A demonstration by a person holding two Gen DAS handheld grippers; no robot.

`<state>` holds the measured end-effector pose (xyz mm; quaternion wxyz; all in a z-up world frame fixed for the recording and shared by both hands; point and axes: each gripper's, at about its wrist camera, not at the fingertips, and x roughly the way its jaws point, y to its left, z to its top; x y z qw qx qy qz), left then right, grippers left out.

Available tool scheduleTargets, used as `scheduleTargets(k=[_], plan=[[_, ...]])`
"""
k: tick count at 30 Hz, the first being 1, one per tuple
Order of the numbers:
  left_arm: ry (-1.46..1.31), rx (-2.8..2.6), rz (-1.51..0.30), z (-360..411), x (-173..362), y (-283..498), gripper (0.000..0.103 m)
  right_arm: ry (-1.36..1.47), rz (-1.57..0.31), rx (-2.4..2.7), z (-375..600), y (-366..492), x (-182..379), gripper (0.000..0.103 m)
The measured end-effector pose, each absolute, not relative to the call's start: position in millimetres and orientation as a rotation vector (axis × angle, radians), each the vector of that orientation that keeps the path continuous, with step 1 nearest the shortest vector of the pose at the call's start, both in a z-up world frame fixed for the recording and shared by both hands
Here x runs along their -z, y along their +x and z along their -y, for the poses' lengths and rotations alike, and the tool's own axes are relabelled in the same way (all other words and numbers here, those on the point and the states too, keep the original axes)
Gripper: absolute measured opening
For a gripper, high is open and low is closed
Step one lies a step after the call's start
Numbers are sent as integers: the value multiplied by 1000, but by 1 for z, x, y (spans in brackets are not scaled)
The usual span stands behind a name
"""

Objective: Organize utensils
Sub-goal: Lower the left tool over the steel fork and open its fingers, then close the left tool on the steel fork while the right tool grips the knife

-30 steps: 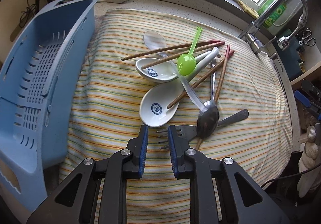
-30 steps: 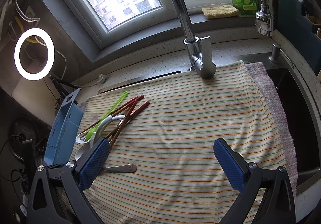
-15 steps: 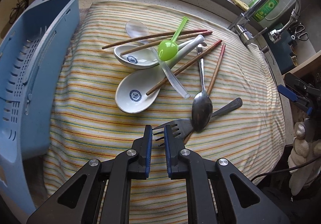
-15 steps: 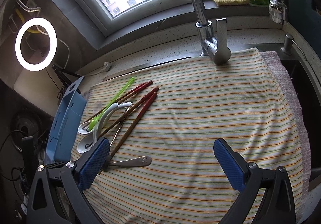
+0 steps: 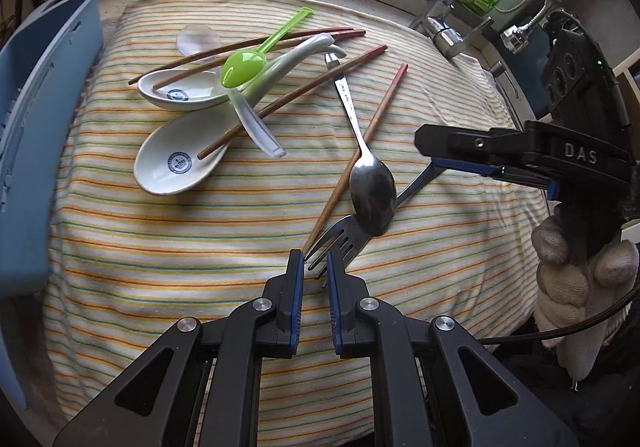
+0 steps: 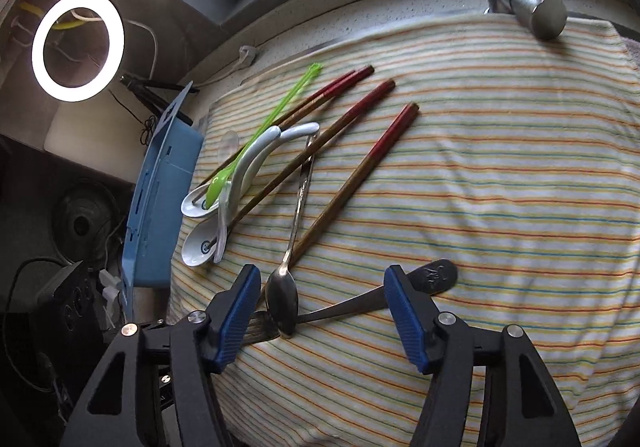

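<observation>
While the pile of utensils lies unsorted on the striped towel, both grippers are placed around the fork, so the step in hand is judged to be the pickup of that fork.

Findings:
1. The left gripper points down at the fork's tines. Its jaws stand nearly shut, with only a narrow gap. The tine tips sit at that gap, but whether the pads press on them cannot be told; no firm hold is evident.
2. The right gripper is about half open and its jaws are closing. The fork's handle runs between them, and the pads do not yet touch it. In the left wrist view this gripper sits over the handle end, carried by a gloved hand.
3. The metal spoon rests with its bowl on the fork's neck. 1 chopstick runs under the spoon's stem and ends beside the tines.
4. The 2 white ceramic spoons, the green plastic spoon and the other 3 chopsticks lie tangled farther back. The blue basket stands at the towel's left edge, and no utensil can be seen inside it.

Assessment: sorting is at an early stage. The next move calls for a clean closure on the fork's handle, then a lift that slides it from beneath the spoon's bowl without dragging spoon or chopstick.
</observation>
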<state>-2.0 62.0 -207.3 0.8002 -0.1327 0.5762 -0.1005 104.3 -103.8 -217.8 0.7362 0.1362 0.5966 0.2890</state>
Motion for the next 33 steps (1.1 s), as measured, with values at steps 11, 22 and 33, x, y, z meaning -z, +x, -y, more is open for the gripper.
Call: scheduleTargets(k=[11, 22, 33], plan=[[-292, 257, -1230, -52, 206, -8, 10, 277, -1377, -713, 68, 102, 226, 38], [-279, 309, -1255, -36, 207, -5, 10, 322, -1353, -787, 51, 108, 216, 38], [-61, 324, -1251, -15, 200, 1, 25, 309, -1330, -594, 126, 106, 206, 41]])
